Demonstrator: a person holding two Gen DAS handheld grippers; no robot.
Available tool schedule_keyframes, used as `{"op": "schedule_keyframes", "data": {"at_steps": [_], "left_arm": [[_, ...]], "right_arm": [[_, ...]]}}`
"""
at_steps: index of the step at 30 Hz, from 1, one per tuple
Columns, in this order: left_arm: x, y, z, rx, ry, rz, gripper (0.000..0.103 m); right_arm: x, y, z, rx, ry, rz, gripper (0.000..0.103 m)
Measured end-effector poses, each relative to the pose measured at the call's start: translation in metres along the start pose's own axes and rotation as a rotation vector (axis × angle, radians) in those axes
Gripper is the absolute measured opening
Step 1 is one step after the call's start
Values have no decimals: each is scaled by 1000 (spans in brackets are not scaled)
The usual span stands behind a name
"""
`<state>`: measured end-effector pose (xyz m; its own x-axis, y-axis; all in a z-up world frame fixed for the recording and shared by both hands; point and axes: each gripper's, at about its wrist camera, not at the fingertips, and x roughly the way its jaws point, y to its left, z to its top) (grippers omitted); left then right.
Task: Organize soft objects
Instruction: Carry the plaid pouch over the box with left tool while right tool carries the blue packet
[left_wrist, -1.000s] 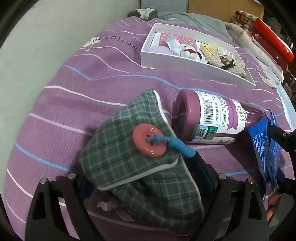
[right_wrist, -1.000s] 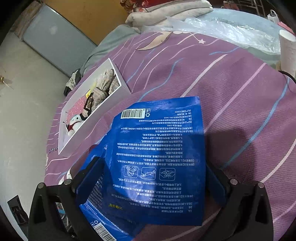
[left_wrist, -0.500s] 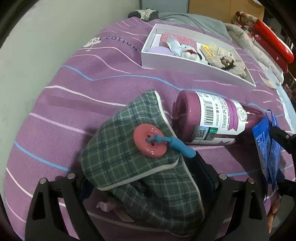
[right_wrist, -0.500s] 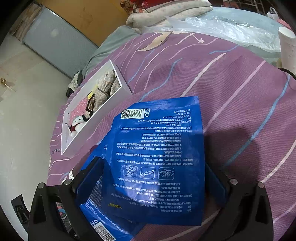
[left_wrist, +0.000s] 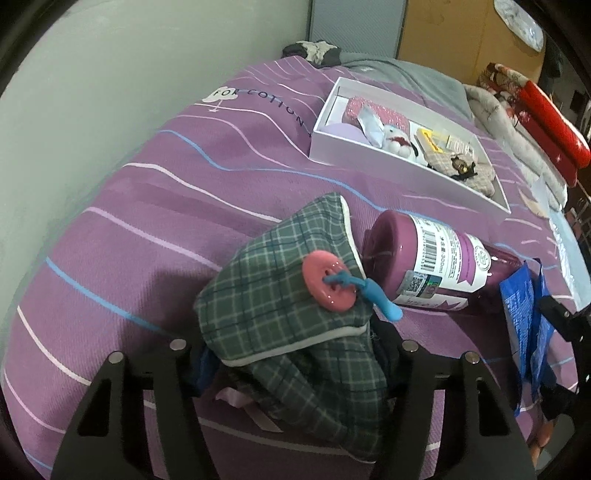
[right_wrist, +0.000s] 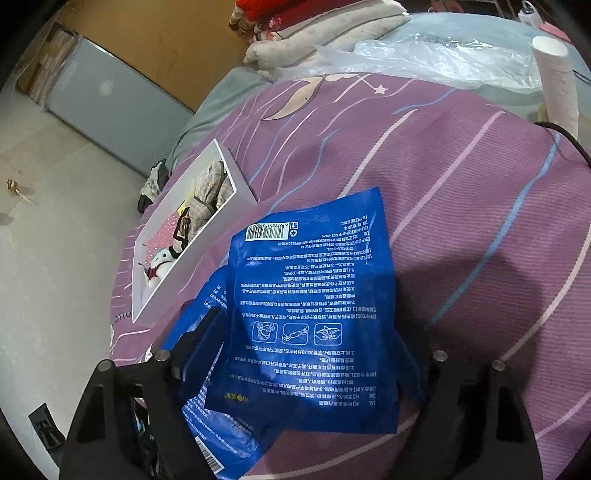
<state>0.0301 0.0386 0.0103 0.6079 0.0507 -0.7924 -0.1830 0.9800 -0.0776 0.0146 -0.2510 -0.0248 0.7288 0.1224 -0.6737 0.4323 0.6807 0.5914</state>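
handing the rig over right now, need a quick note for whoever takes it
Left gripper: jaws just closing around the green plaid pouch; grip not confirmed.
Right gripper: jaws just closing around the blue packets; grip not confirmed.
Purple bottle lies on the bedspread beside the pouch.
White box already holds several soft items.
Left: pouch and packets are not yet boxed.

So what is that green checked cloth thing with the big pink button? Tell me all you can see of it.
The green plaid pouch looks like soft woven cloth with pale piping along its flap. A large pink button sits on the flap, with a blue cord tied through it. It lies crumpled on the purple striped bedspread, between the fingers of the left gripper, whose jaws have just been closing. Its far edge lies close against a purple bottle.
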Motion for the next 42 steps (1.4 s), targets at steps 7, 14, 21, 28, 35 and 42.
{"op": "schedule_keyframes", "data": {"at_steps": [7, 14, 21, 28, 35, 42], "left_arm": [[-3, 5, 0, -34, -16, -29, 65], [-5, 5, 0, -37, -17, -32, 65], [-9, 6, -1, -37, -25, -42, 65], [-12, 7, 2, -11, -8, -79, 65], [-17, 8, 6, 19, -4, -88, 65], [-27, -2, 32, 77, 12, -145, 65]], "right_arm": [[-10, 1, -2, -14, -41, 14, 78], [-20, 9, -3, -62, -76, 41, 78], [-26, 34, -15, -210, -37, 126, 78], [-18, 66, -37, -401, 96, 242, 78], [-20, 75, -44, -461, 102, 259, 78], [-17, 77, -33, -436, 146, 256, 78]]}}
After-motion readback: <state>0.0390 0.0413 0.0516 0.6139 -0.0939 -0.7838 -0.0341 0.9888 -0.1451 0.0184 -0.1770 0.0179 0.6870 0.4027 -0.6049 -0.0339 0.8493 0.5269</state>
